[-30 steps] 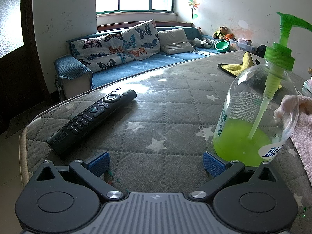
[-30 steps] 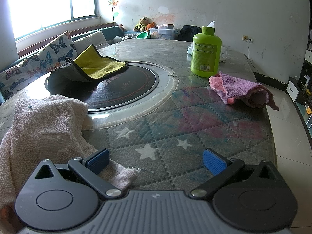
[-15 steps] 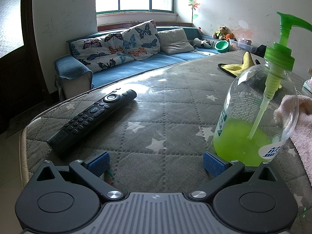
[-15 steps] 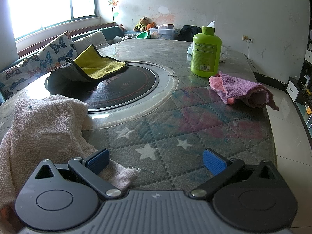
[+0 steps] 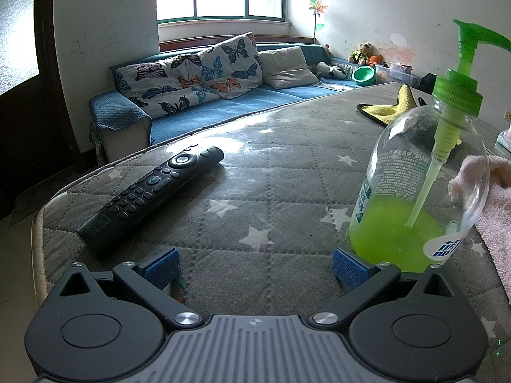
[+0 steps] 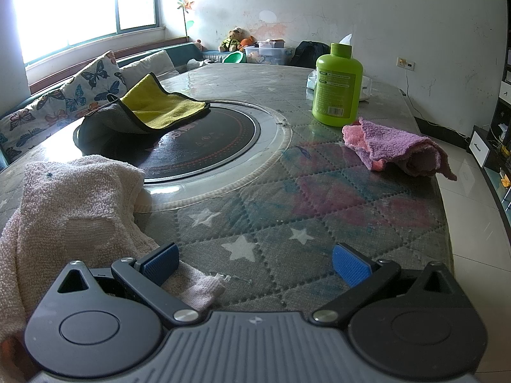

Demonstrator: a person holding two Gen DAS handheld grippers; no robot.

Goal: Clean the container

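Note:
A clear pump bottle (image 5: 421, 185) with a green pump head, about a third full of green liquid, stands upright on the quilted table just ahead and right of my left gripper (image 5: 255, 269). That gripper is open and holds nothing; its right finger nearly touches the bottle's base. In the right wrist view a pale pink towel (image 6: 73, 210) lies at the left, with a corner under the left finger of my open right gripper (image 6: 255, 263). Farther off stand an opaque green bottle (image 6: 338, 86) and a crumpled purple-pink cloth (image 6: 396, 148).
A black remote (image 5: 153, 196) lies left of the pump bottle near the table edge. A yellow-and-grey cloth (image 6: 150, 111) drapes over the round black cooktop (image 6: 204, 140) set in the table's middle. A blue sofa (image 5: 204, 108) with cushions runs behind the table.

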